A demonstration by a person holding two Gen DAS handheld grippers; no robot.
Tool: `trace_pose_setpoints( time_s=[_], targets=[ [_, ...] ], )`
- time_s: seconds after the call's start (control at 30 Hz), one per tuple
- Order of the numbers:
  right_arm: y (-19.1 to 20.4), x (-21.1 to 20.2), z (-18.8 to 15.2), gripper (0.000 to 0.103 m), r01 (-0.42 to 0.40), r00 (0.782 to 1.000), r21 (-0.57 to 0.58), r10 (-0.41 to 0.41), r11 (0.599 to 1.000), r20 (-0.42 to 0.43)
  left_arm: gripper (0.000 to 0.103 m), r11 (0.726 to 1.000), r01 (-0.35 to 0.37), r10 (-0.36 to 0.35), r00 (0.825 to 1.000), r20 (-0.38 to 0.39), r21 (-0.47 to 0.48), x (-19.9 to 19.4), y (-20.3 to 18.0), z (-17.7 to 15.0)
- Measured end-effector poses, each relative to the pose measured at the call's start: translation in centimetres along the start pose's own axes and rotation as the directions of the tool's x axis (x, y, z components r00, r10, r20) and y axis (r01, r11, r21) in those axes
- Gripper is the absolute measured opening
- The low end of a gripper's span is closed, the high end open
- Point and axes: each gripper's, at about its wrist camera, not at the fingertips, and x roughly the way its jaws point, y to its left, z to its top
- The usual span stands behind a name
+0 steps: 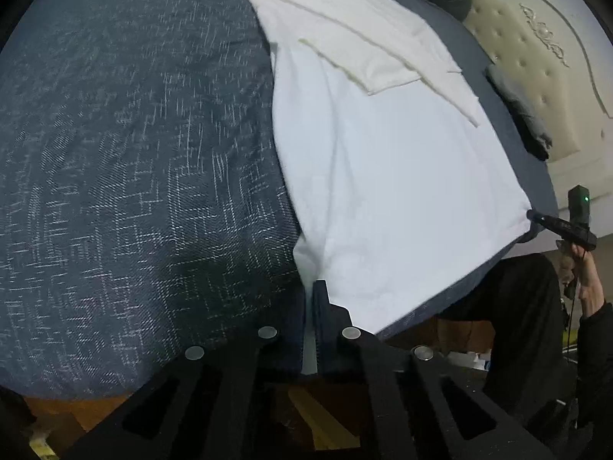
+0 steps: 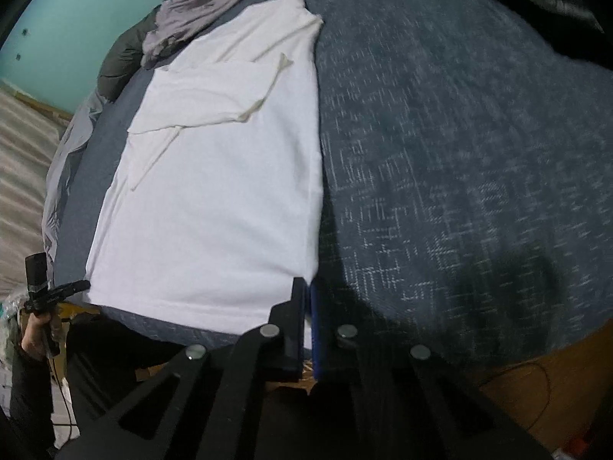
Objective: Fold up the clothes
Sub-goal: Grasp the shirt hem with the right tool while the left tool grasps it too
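Tongs (image 1: 312, 287) pinching white shirt (image 1: 390, 176) hem

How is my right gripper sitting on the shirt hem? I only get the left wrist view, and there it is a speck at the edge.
Observer: The right gripper is shut on the white shirt's near hem corner, with cloth showing between its fingers.
Operator: Anything past the collar end?
Observer: A crumpled grey garment lies on a dark green quilt by the shirt's far left corner. I cannot tell whether it touches the shirt.
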Motion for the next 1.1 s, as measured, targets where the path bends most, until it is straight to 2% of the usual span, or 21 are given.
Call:
trace_pose_setpoints(
  time_s=[0.17, 0.5, 0.57, 0.6, 0.63, 0.7, 0.8, 0.87, 1.1],
  targets=[
    [-0.2, -1.8, 0.0, 0.002, 0.022, 1.000, -0.038, -0.022, 0.999, -0.002, 0.002, 0.999, 0.013, -0.013, 1.000, 0.008, 0.033, -2.1, -0.8, -0.9],
    [-1.2, 0.2, -0.3, 0.003, -0.013, 1.000, 0.040, 0.013, 0.999, -0.014, 0.003, 0.999, 0.026, -0.027, 0.999, -0.028, -0.021, -0.4, 0.6, -0.8],
    [-1.8, 0.3, -0.2, 0.006, -0.027, 1.000, 0.074, 0.028, 0.997, -0.011, 0.003, 0.999, 0.038, -0.040, 0.999, -0.030, -0.039, -0.2, 0.8, -0.8],
    [-1.9, 0.2, -0.1, 0.013, -0.029, 1.000, 0.075, 0.030, 0.997, -0.009, 0.005, 0.998, 0.036, -0.037, 0.999, -0.029, -0.045, -0.2, 0.8, -0.9],
    [-2.0, 0.1, 0.0, 0.028, -0.031, 0.999, 0.076, 0.032, 0.997, -0.007, 0.006, 0.998, 0.031, -0.032, 0.999, -0.029, -0.051, -0.2, 0.8, -1.0],
    [-2.0, 0.0, 0.1, 0.038, -0.038, 0.999, 0.076, 0.039, 0.996, -0.009, 0.014, 0.998, 0.025, -0.027, 0.999, -0.029, -0.060, -0.1, 0.9, -1.2],
    [-1.9, 0.2, -0.1, 0.038, -0.028, 0.999, 0.062, 0.030, 0.998, -0.026, 0.024, 0.997, 0.026, -0.029, 0.999, -0.034, -0.069, 0.6, 0.5, -0.7],
    [-1.7, 0.8, -0.2, 0.038, -0.023, 0.999, 0.050, 0.026, 0.998, -0.044, 0.026, 0.997, 0.027, -0.029, 0.999, -0.038, -0.072, 1.1, 0.4, -0.6],
    [-0.8, 2.3, -0.2, 0.037, -0.009, 0.997, 0.044, 0.012, 0.999, -0.071, 0.027, 0.997, 0.017, -0.021, 0.998, -0.054, -0.069, 2.7, 0.0, -0.2]
  ],
)
